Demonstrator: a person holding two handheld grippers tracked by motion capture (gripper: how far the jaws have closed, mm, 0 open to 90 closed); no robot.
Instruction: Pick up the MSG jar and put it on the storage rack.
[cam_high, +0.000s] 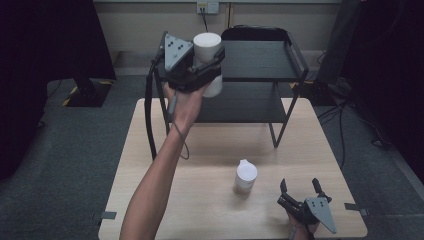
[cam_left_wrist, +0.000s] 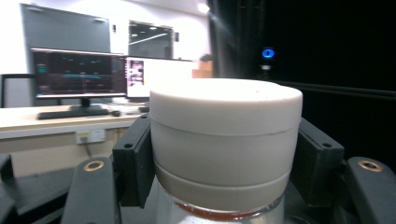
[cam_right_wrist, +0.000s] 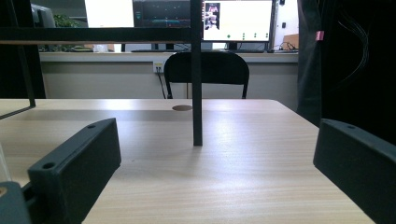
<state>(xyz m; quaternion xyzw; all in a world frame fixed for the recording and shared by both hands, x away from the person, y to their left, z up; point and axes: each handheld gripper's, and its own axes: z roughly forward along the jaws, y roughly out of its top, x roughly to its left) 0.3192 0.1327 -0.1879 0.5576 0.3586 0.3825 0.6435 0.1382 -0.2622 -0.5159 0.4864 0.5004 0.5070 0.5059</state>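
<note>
**Inspector:** Report the left side first. What was in hand?

**Assistant:** The left gripper was raised at about eleven o'clock over the pale wooden table, level with the top tier of the black two-tier metal rack. Its jaws were pinching a white-lidded cylindrical jar by the lid. In the left gripper view the white plastic lid sat squarely between both pads, upright, with clear glass and a red band just below it.

**Inspector:** Was the jar resting on the rack?

**Assistant:** It could not be told for certain. It appeared held in the air at the rack's near left corner, not yet set down.

**Inspector:** The centre of the table?

**Assistant:** A second small jar with a white lid stood upright at roughly five o'clock, apart from both grippers.

**Inspector:** And the right side?

**Assistant:** The right gripper lay low at about four o'clock, near the table's front edge. Its jaws were spread wide and held nothing; the right gripper view showed bare tabletop and one rack leg between them.

**Inspector:** Your judgement of the step?

**Assistant:** The carrying step, in my judgement: the first jar was being brought to the top shelf. The next move would call for carrying it forward over the raised rim, lowering it flat onto the shelf, and only then parting the jaws. A tilt on release could topple it.
</note>
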